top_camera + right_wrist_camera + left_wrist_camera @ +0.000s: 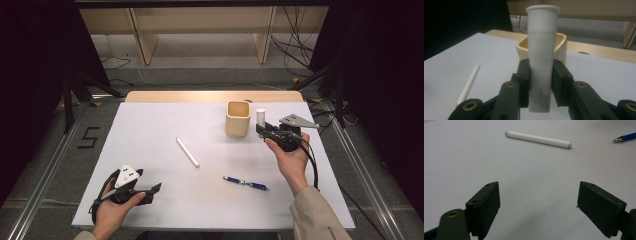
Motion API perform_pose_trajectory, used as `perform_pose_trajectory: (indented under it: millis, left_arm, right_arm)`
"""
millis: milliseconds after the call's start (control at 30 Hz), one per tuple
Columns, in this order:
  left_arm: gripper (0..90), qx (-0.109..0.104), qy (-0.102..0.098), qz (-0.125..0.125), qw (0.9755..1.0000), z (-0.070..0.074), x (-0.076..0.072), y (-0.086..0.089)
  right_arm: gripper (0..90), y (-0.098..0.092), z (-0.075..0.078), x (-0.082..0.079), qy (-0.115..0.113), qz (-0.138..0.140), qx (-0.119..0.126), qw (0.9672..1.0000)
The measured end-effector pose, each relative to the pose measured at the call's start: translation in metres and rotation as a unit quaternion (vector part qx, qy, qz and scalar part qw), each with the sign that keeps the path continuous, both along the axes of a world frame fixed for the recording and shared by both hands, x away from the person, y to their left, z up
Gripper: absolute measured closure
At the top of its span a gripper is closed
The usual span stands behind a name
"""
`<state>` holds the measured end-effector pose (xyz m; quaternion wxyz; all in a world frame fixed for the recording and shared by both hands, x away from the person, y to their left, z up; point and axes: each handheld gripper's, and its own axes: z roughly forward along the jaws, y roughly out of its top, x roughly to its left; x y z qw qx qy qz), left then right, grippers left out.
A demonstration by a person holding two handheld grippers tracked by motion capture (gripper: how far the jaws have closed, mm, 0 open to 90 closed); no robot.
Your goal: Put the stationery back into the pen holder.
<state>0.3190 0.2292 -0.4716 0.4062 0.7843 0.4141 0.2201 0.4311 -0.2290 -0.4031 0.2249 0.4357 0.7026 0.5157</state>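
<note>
By the near left corner of the surface (150,125) the left gripper (150,192) hovers, jaws apart. A blue pen (246,184) lies near the near edge, a white stick (187,152) mid-surface. Toward the far right, the right gripper (540,82) clamps an upright white tube (542,50) just beside a cream cup (237,118)
</note>
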Motion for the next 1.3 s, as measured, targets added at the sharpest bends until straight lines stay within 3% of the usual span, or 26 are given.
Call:
perform_pose_trajectory:
  millis: [967, 1300]
  left_arm:
    - [18.4, 0.0, -0.001, 0.0, 1.0, -0.001, 0.0, -0.002]
    - [18.5, 0.001, -0.002, -0.002, 1.0, -0.001, 0.0, -0.002]
  right_arm:
    - [71.1, 0.014, 0.01, 0.013, -0.028, -0.013, 0.008, 0.9995]
    - [71.1, 0.023, 0.019, 0.023, -0.038, -0.013, 0.007, 0.9992]
